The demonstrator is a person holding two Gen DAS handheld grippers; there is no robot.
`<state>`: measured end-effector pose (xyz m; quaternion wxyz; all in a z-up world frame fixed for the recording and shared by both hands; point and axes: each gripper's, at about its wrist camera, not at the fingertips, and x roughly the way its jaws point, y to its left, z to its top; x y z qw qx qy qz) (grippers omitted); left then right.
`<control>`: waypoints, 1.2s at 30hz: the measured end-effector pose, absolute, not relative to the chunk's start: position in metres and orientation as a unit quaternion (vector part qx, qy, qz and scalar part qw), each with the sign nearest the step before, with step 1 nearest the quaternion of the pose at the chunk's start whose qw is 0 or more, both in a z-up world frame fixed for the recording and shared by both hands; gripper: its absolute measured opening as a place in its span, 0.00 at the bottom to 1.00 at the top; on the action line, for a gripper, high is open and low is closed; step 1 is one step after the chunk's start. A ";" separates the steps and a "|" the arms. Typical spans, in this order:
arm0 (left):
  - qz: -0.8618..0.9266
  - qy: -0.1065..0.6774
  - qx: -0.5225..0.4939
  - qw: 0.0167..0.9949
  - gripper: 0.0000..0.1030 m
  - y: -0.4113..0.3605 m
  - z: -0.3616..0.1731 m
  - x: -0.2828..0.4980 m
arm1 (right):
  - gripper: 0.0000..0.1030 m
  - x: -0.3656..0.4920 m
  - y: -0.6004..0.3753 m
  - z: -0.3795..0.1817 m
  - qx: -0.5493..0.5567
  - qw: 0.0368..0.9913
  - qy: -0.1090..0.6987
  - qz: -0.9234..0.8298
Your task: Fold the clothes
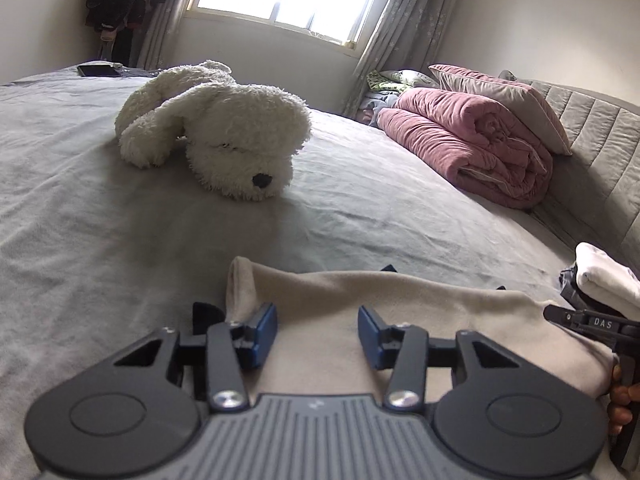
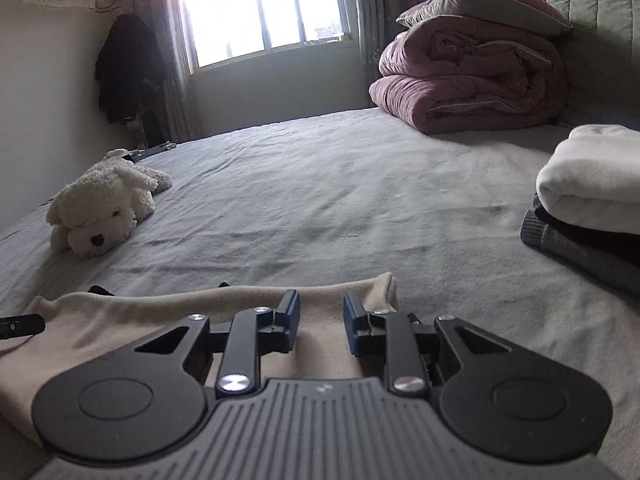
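Blue-padded jaws of the left gripper (image 1: 317, 334) stand apart over a beige garment (image 1: 400, 312) lying flat on the bed, nothing pinched between them. The right gripper (image 2: 321, 326) is open more narrowly above the same cloth's far corner. Beyond sit a white plush dog (image 1: 224, 132), a rolled pink quilt (image 1: 468, 144) under a pillow (image 1: 504, 100), and a stack of folded clothes (image 2: 592, 208). A grey sheet (image 2: 320, 200) covers the bed; a curtained window (image 2: 264, 8) glares behind. "DAS" (image 1: 603, 323) reads on the right tool.

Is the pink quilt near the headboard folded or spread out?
Folded: the pink quilt lies as a thick layered bundle, with a pillow on top.
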<state>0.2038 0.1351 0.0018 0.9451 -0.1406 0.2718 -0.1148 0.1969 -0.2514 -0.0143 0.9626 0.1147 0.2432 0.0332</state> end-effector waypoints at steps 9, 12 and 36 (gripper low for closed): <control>-0.085 0.292 -0.190 0.934 0.30 0.146 0.013 0.198 | 0.00 0.188 -0.270 -0.011 0.172 0.950 0.259 0.007; -0.080 0.297 -0.187 0.933 0.44 0.139 0.027 0.187 | 0.19 0.180 -0.263 0.002 0.167 0.951 0.261 0.010; -0.054 0.412 -0.477 0.775 0.67 0.180 -0.003 0.128 | 0.46 0.088 -0.292 0.017 0.389 0.863 0.323 -0.026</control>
